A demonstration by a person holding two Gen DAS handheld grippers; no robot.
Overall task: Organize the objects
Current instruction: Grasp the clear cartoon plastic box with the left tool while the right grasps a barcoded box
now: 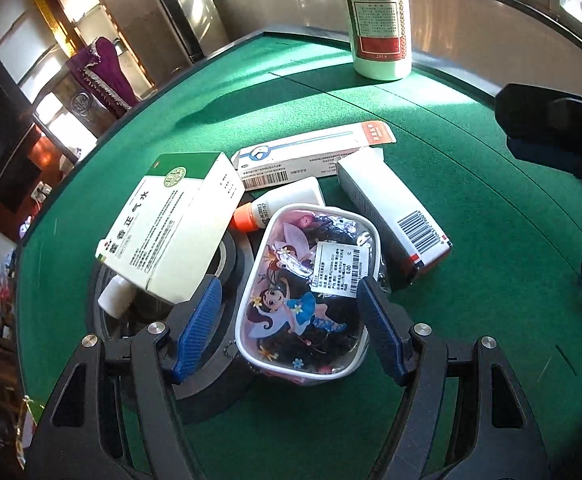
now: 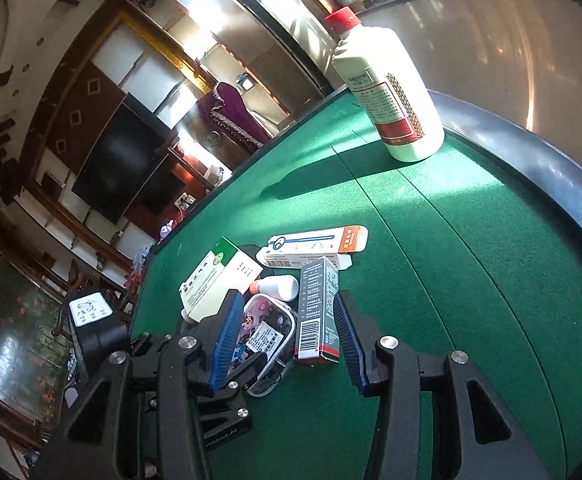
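Two views differ: only the right wrist shows the white bottle's (image 2: 387, 92) red cap. Left tongs (image 1: 291, 320) stand open around the cartoon pouch (image 1: 307, 300); right tongs (image 2: 285, 340) gape, gripping nothing, on the green desk (image 2: 471, 280).

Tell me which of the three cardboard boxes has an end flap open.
The long white-and-blue cardboard box with the orange end; its orange flap sticks out. The green-topped box and grey barcode box look closed.

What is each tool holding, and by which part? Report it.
Nothing is gripped. The left tool straddles the cartoon pouch, pads not pinching it; the right tool is open too.
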